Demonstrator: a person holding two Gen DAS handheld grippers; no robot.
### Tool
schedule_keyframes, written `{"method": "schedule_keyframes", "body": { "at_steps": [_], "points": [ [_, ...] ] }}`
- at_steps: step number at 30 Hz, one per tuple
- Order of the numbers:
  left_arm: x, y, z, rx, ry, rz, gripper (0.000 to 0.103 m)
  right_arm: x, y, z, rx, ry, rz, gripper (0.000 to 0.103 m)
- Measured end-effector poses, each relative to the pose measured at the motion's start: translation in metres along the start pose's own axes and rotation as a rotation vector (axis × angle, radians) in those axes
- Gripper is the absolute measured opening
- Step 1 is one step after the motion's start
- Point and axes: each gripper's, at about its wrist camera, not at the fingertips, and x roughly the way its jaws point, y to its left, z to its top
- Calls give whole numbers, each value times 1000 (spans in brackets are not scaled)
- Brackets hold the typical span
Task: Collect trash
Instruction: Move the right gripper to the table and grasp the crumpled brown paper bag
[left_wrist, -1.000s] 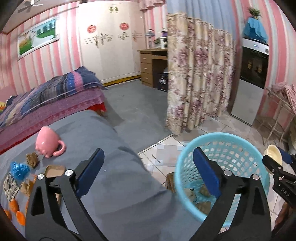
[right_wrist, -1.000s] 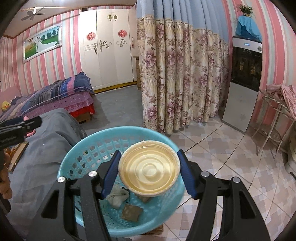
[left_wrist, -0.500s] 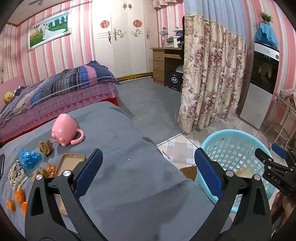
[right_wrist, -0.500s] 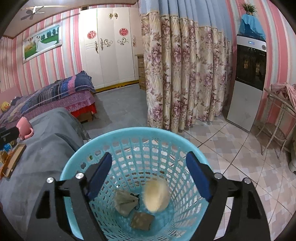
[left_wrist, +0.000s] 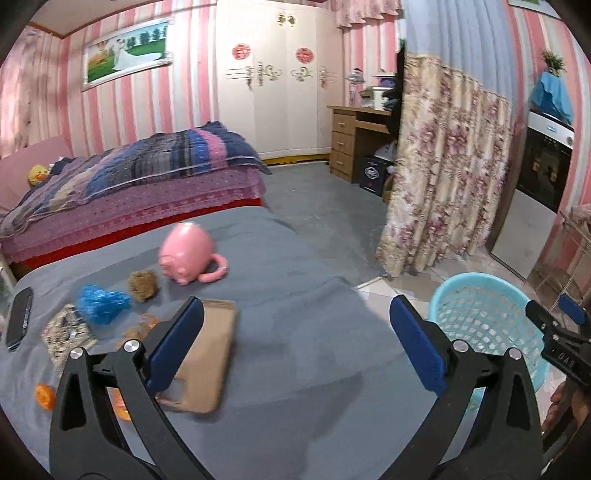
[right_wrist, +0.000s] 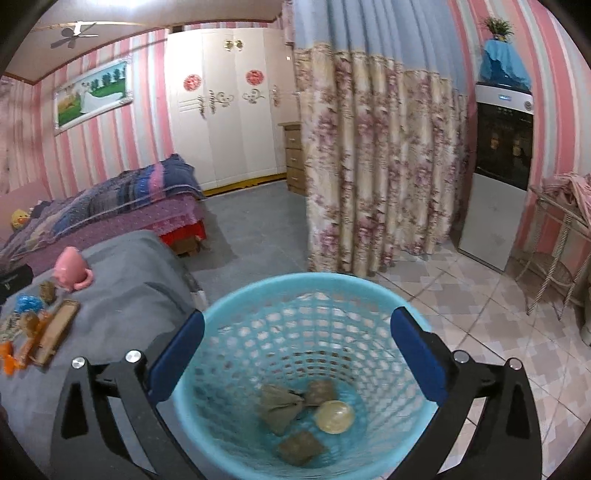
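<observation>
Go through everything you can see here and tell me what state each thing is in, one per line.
left claw: open, empty, above the grey table
right claw: open, empty, over the basket
blue basket: upright, holds a round lid and brown scraps
round lid: lying in the basket
pink pig mug: tipped on its side
blue wrapper: crumpled on the table

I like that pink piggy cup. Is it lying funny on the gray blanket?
Yes. The pink pig mug is tipped over on the gray blanket, its handle touching the cloth, beside scattered trash like the blue wrapper.
</observation>
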Motion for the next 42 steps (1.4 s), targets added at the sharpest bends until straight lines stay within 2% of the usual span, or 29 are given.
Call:
{"method": "schedule_keyframes", "body": {
  "at_steps": [6,12,16,20,24,29,31,33,37,39,40,41,42],
  "points": [
    [-18,72,-11,-47,12,108,97,-4,58,-4,-26,10,94,99],
    [-36,160,-34,-106,38,240,97,-4,122,-15,-82,37,186,98],
    [-45,223,-59,-168,76,321,97,-9,167,-20,-124,33,247,99],
    [-47,265,-86,-206,118,381,97,-13,203,-23,-156,19,303,98],
    [-46,300,-113,-258,151,402,97,-13,232,-28,-183,21,332,99],
    [-41,315,-133,-282,170,390,97,-8,261,-39,-225,26,321,99],
    [-37,317,-137,-287,178,375,96,-3,271,-44,-249,66,321,99],
    [-34,316,-138,-290,184,355,86,1,282,-49,-290,116,322,99],
    [-20,313,-137,-291,218,281,65,-3,297,-53,-334,83,331,99],
    [-17,307,-136,-266,220,261,46,-2,307,-54,-357,81,356,99],
    [-16,303,-135,-248,222,257,41,-1,312,-55,-365,82,372,99],
    [-15,300,-133,-234,223,255,31,0,319,-57,-374,78,390,99],
    [-15,297,-132,-219,221,277,25,0,325,-58,-387,73,403,99]
  ]
}}
